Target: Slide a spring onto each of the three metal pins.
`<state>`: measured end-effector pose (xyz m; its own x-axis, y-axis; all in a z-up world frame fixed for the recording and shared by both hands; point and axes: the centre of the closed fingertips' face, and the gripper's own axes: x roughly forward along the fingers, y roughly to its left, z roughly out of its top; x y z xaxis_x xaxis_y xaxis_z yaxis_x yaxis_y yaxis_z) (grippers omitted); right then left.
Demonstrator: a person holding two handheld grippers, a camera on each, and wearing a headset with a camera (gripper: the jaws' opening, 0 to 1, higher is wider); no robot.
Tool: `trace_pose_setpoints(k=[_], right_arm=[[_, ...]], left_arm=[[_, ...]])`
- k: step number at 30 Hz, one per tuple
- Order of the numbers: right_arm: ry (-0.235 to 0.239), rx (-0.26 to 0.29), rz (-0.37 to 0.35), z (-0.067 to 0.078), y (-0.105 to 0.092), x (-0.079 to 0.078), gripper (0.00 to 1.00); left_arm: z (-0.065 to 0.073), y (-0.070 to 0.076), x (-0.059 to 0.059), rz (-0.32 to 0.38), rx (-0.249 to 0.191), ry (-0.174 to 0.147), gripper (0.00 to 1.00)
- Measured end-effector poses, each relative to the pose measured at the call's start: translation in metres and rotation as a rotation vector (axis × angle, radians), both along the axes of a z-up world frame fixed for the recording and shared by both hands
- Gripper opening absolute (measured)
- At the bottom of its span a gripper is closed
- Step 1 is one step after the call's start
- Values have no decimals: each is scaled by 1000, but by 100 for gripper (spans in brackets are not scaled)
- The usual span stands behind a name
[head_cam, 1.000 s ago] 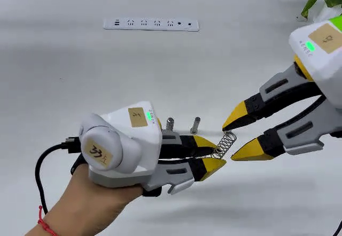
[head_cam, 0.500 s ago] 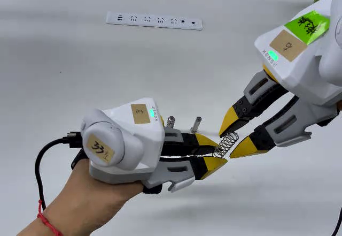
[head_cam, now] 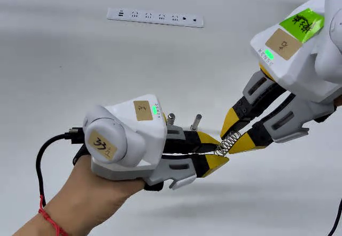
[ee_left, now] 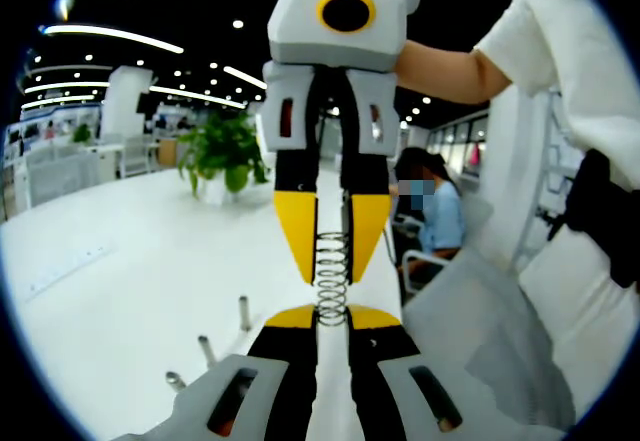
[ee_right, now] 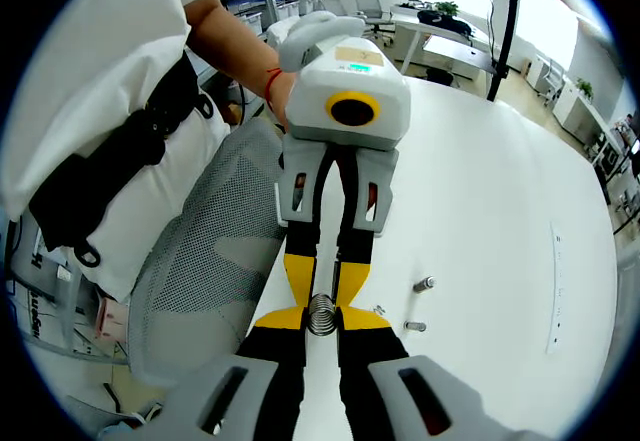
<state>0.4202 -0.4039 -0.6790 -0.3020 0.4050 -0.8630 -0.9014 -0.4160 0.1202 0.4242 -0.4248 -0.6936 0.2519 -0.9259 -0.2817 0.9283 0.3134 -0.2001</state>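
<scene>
- Fingers [head_cam: 207, 138] of the left gripper [head_cam: 222, 151] are almost shut. Their yellow tips pinch one end of the spring [head_cam: 228, 141].
- Fingers on the right gripper [head_cam: 228, 144] are just a little apart. They squeeze the other end of the spring, with one yellow tip on each side.
- That puts the spring up in the air between the two grippers, off the white bench [head_cam: 80, 75].
- From the left gripper view, the spring [ee_left: 330, 276] runs straight from the near tips to the far tips.
- Two metal pins [head_cam: 196, 122] stand on the bench just behind the left gripper. From the left gripper view, three of them stand in a row [ee_left: 203, 349].
- A hand [head_cam: 101, 193] holds the left gripper. It has a red string [head_cam: 47, 221] on the wrist, and a black cable [head_cam: 40, 158] comes out of the back of the gripper.
- A bright green sticker [head_cam: 303, 23] on the right gripper has dark hand writing, with a tan sticker [head_cam: 283, 43] below it. Both are too messy to read.
- Tiny print next to each gripper's green light is too small to read.
- A white power strip [head_cam: 155, 17] lies far back on the bench.
</scene>
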Motion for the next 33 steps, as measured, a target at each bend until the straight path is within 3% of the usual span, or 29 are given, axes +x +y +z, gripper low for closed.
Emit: trace_pose_setpoints(k=[23,33], right_arm=[[0,-18,2,-3,3,-4,12],[-2,-15,-5,-3,4,-4,12]], left_arm=[[-4,0,-3,-5,13,-8,11],[-8,4,-4,3,28,-8,18]])
